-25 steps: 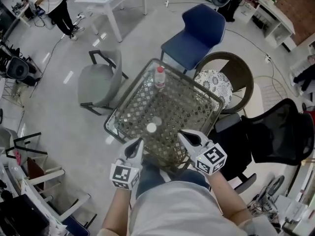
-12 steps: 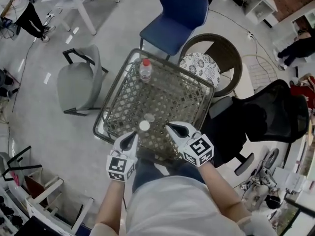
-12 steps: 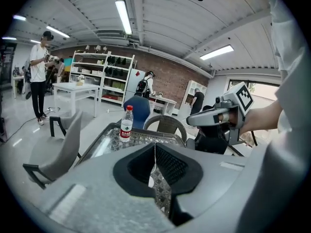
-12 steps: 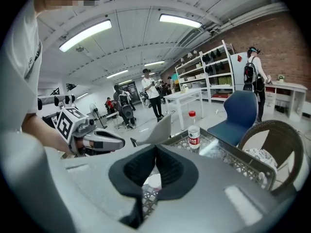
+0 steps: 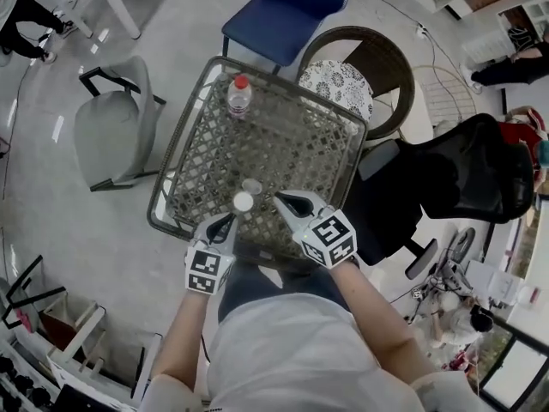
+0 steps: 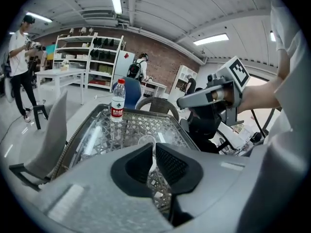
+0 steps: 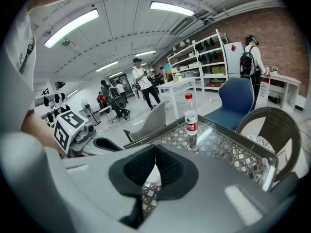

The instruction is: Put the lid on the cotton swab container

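I am looking down into a workshop with a pale floor, where a small table (image 5: 296, 148) with a woven top under glass stands among chairs. A blue chair (image 5: 287, 11) is at its far side, a grey chair (image 5: 111, 118) to its left, a wicker chair (image 5: 356, 63) at its far right corner and a black chair (image 5: 463, 178) to its right.

On the table's far left corner a bottle (image 5: 239, 95) with a red cap stands upright. Close to the table's near edge lies the white lid (image 5: 244, 202), flat on the glass. The clear container (image 5: 251, 186) stands just beyond it, so close that I cannot tell whether they touch. The lid is not on the container.

My left gripper (image 5: 228, 221) sits over the near edge, its tip just short of the lid. Its jaws are all but together, with only a thin slit between the pads, and I see nothing clamped in them. My right gripper (image 5: 281, 200) is over the same edge, just right of the lid and container. Its jaws are pressed fully together and hold nothing.
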Tool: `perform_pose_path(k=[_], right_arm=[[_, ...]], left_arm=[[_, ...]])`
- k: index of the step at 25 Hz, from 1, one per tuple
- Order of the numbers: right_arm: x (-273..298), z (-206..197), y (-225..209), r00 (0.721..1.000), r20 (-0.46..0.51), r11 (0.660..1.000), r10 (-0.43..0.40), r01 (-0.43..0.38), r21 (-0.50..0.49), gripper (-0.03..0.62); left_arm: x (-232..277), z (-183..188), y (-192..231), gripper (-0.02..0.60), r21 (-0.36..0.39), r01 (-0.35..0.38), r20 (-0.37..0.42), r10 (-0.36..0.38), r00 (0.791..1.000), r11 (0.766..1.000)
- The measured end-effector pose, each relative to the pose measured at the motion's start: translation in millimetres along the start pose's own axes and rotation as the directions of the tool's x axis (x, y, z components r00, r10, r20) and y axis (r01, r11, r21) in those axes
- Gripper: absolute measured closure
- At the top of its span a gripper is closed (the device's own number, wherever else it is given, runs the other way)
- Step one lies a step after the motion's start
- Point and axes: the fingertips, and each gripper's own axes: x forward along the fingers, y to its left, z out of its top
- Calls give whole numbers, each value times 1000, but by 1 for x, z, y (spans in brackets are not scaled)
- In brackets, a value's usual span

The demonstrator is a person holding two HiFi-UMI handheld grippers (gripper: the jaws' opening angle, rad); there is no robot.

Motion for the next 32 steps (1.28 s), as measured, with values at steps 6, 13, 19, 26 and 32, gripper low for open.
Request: perform_pose_path(k=[6,13,19,26,32], right_arm=[[23,-25,-3,997,-71,999,-39,37,-33,583],[44,-56,-10,987,-150,998,-61,62,8,525],[66,-81,-18,977,-199,995,-72,83,48,462],[85,-90,-25,975,-206,994,-81,95,61,426],[99,-88,-28,975,-213,996,-69,79,39,415]], left_arm=[[24,-31,1,442,10,48,-85,-47,995,999],[45,-65,5,396,41,103,-170,-95,981,994],[60,-86,10,370,63,143,-228,-125,966,988],[71,-97,10,364,80,194,-256,-168,952,978],[82,-102,10,364,92,211,-272,-179,945,973]])
